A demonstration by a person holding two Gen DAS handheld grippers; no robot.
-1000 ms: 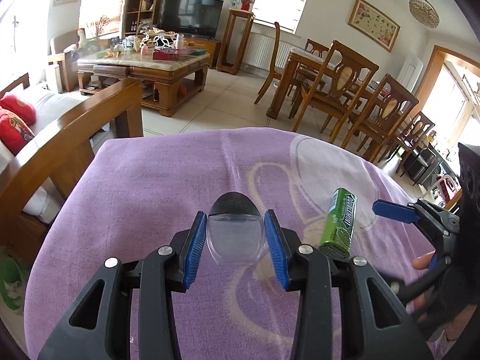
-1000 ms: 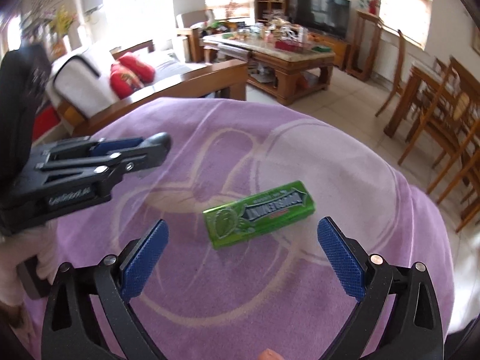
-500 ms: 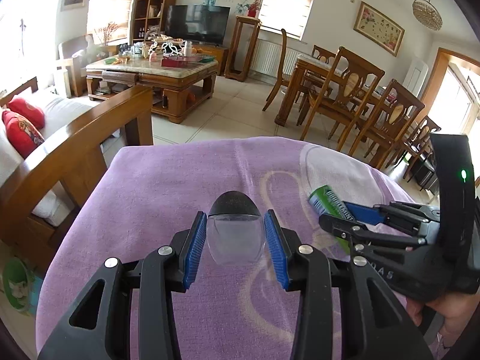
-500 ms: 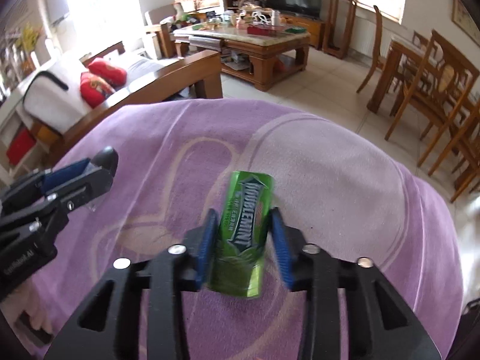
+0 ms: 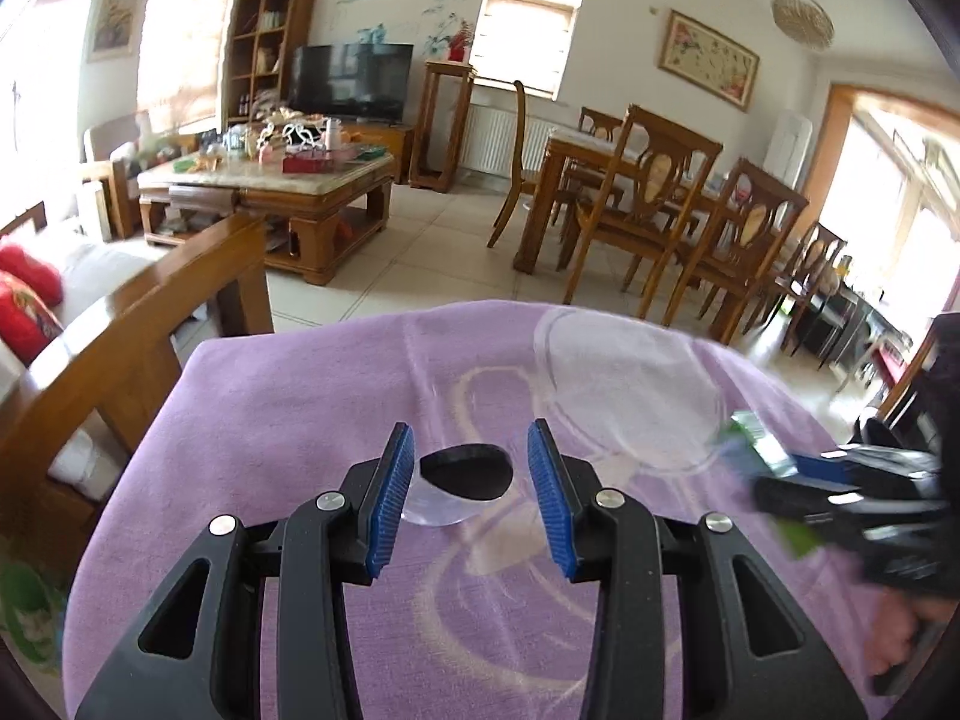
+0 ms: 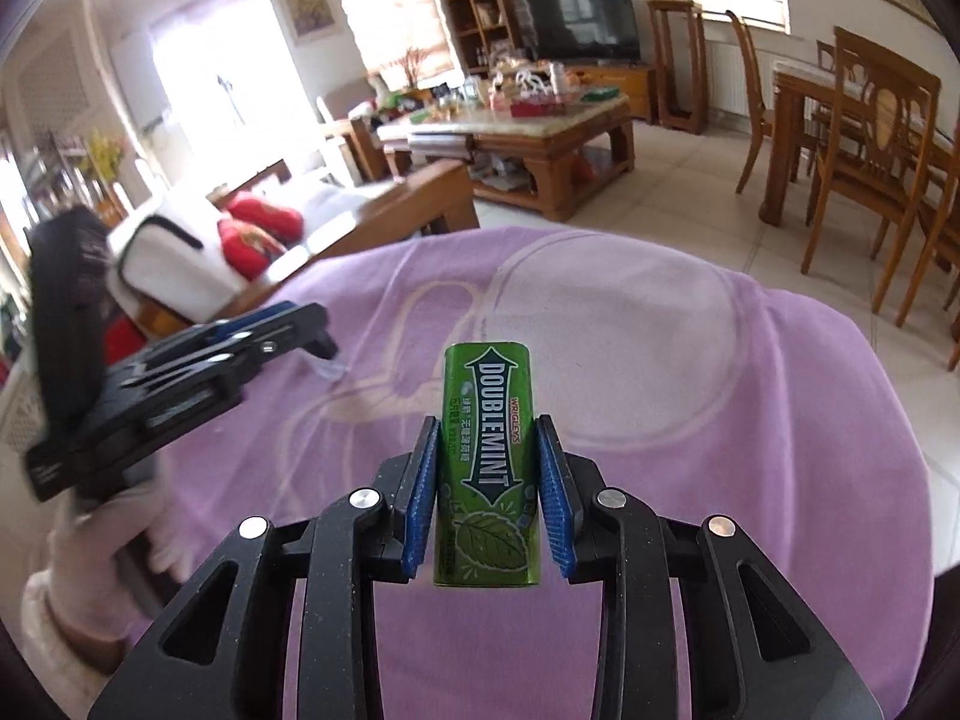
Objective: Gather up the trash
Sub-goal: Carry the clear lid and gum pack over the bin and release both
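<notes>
My right gripper (image 6: pixel 487 495) is shut on a green Doublemint gum pack (image 6: pixel 487 456) and holds it above the purple cloth (image 6: pixel 690 432). In the left wrist view the pack (image 5: pixel 757 447) shows blurred at the right in the right gripper (image 5: pixel 840 483). My left gripper (image 5: pixel 471 501) is open, its blue pads apart. A small clear plastic cup with a black lid (image 5: pixel 463 480) lies on the purple cloth (image 5: pixel 288 420) between the pads, free of them. The left gripper (image 6: pixel 264 330) shows at the left of the right wrist view.
The cloth covers a rounded surface with floor beyond its far edge. A wooden sofa arm (image 5: pixel 138 324) with red cushions stands at the left. A cluttered coffee table (image 5: pixel 270 186) and dining chairs (image 5: pixel 654 210) stand further off. A green object (image 5: pixel 27 618) lies low at the left.
My left gripper has opened and let go of the clear cup, which now lies on the cloth. My right gripper closed on the gum pack and lifted it off the cloth.
</notes>
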